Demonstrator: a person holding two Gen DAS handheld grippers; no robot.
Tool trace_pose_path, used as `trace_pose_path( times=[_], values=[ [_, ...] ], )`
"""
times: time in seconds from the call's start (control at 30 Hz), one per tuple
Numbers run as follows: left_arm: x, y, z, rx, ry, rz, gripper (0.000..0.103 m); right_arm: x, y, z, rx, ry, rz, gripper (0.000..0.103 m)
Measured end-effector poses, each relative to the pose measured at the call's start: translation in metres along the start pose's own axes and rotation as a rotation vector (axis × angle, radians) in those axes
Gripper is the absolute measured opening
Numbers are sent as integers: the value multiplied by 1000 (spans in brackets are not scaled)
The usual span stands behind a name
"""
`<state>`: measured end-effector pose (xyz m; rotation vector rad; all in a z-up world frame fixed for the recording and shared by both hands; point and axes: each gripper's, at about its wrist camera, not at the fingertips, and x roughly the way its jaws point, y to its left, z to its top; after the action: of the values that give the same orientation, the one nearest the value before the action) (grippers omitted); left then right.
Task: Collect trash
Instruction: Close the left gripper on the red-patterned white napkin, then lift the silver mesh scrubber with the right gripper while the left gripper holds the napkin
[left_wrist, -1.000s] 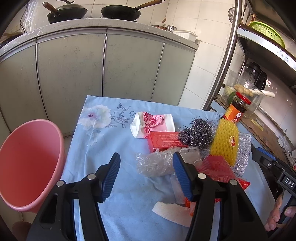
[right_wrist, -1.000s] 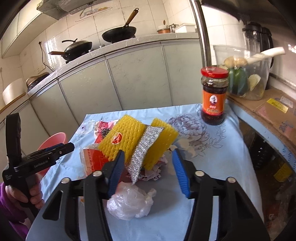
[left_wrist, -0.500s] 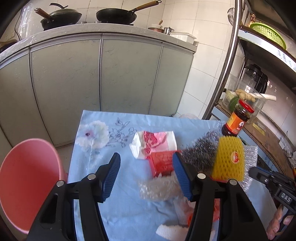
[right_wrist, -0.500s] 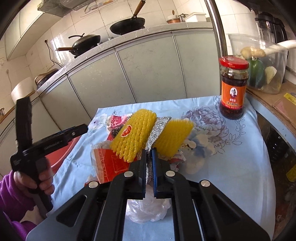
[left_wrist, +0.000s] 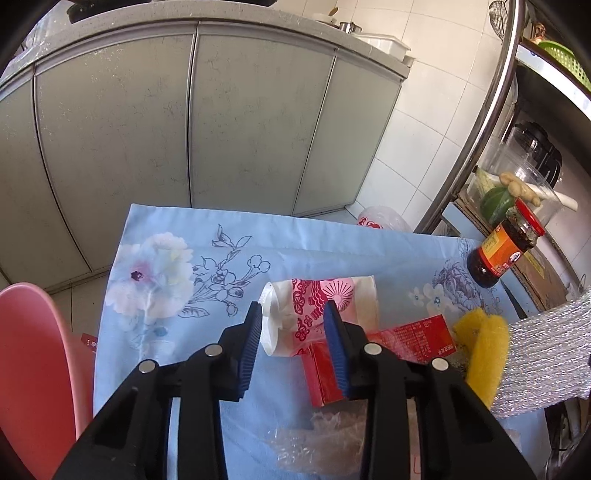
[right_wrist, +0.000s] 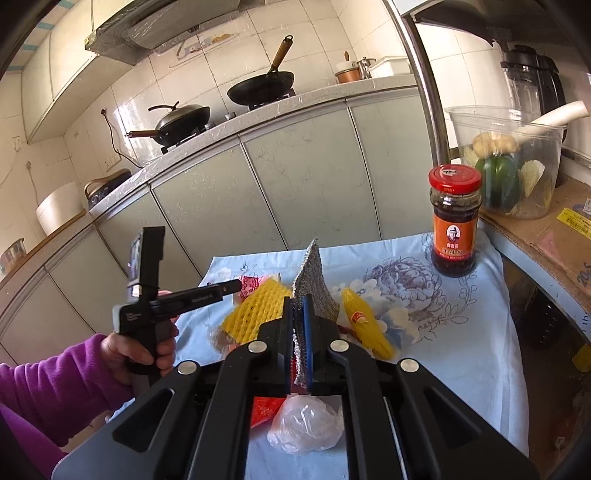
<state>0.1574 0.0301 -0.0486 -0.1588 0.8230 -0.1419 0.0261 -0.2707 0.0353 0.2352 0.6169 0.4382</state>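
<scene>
My left gripper (left_wrist: 293, 334) is open, its blue pads either side of a white and red patterned paper wrapper (left_wrist: 321, 308) on the blue floral tablecloth (left_wrist: 177, 236). A red box (left_wrist: 384, 354) lies beside it, with clear crumpled plastic (left_wrist: 317, 446) nearer me. My right gripper (right_wrist: 298, 339) is shut on a silver foil sheet (right_wrist: 314, 288) and holds it lifted above the table. Yellow foam fruit nets (right_wrist: 255, 310) lie under it, also in the left wrist view (left_wrist: 484, 354). The foil shows at the right in the left wrist view (left_wrist: 546, 354). A pink bin (left_wrist: 33, 376) stands left of the table.
A red-lidded sauce jar (right_wrist: 455, 221) stands at the table's far right corner. A crumpled clear bag (right_wrist: 306, 428) lies near the right gripper. A shelf unit with a clear tub of vegetables (right_wrist: 509, 162) is at the right. Grey kitchen cabinets (left_wrist: 184, 122) are behind the table.
My right gripper shut on the silver foil sheet and has lifted it off the yellow nets. My left gripper moved forward and lower, to the patterned wrapper, with its jaws narrower.
</scene>
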Motion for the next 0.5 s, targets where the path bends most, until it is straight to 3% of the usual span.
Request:
trace_pose_path(
  times=[0.13, 0.5],
  values=[
    [7, -1, -1, 7, 18, 2, 10, -3, 1, 1, 2, -7, 4, 5],
    [-34, -9, 1, 13, -88, -27, 4, -25, 8, 10, -8, -69, 10, 5]
  ],
)
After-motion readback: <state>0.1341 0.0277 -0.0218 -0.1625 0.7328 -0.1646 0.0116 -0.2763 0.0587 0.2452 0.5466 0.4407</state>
